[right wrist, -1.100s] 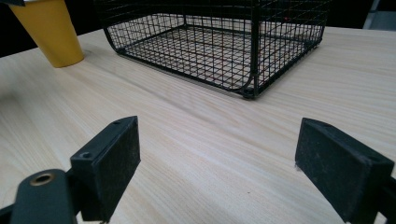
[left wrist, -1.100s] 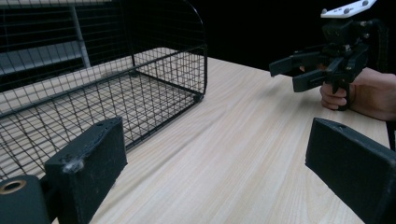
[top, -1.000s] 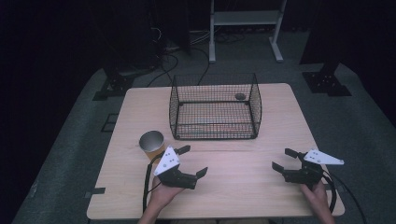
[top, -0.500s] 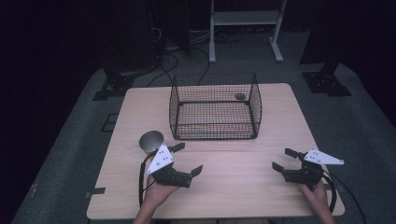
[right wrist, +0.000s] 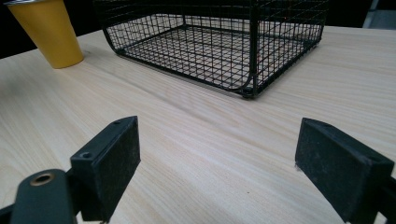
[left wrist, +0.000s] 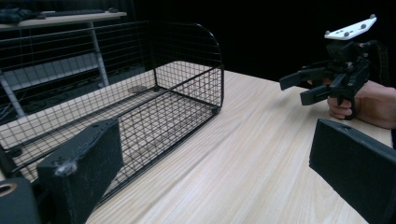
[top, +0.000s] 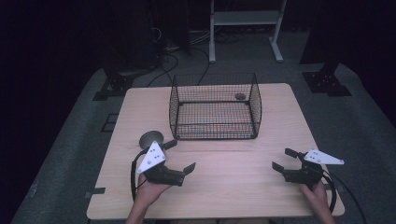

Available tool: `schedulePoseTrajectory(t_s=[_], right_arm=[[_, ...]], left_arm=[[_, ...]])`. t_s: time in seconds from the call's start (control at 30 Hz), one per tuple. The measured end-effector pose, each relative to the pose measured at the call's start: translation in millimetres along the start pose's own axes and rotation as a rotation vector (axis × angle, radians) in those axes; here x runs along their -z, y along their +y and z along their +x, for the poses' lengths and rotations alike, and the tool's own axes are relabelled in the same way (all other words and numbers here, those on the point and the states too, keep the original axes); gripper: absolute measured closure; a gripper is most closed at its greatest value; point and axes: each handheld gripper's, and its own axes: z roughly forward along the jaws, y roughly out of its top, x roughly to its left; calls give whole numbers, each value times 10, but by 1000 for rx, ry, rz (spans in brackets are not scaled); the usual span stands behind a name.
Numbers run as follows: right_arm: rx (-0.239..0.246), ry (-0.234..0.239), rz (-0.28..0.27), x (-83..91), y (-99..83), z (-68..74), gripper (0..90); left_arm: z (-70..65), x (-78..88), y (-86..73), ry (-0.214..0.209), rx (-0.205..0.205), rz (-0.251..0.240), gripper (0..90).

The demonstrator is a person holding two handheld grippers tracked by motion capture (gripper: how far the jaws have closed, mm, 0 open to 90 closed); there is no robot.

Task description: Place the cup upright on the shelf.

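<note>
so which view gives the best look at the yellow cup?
The right gripper view: the cup stands upright on the table, its yellow side plain, left of the wire basket. The high view looks down on its rim, partly behind the left gripper, colour not readable.

We see a dim high view: the wooden table (top: 243,191) is the one lit patch, with a cool, purplish cast, and the room falls to black towards the upper corners. Soft, grainy detail blurs the wire basket (top: 215,109) mesh there. In both gripper views the light is warmer and even, shadows are faint, a pale sheen lies on the wood, and the near black jaws at the bottom edge look soft.
</note>
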Motion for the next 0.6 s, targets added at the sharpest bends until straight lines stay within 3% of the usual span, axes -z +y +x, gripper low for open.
schedulePoseTrajectory(t_s=[0.6], right_arm=[[-2,-2,2,-1,0,-2,130]], left_arm=[[166,259,86,64,-20,8,12]])
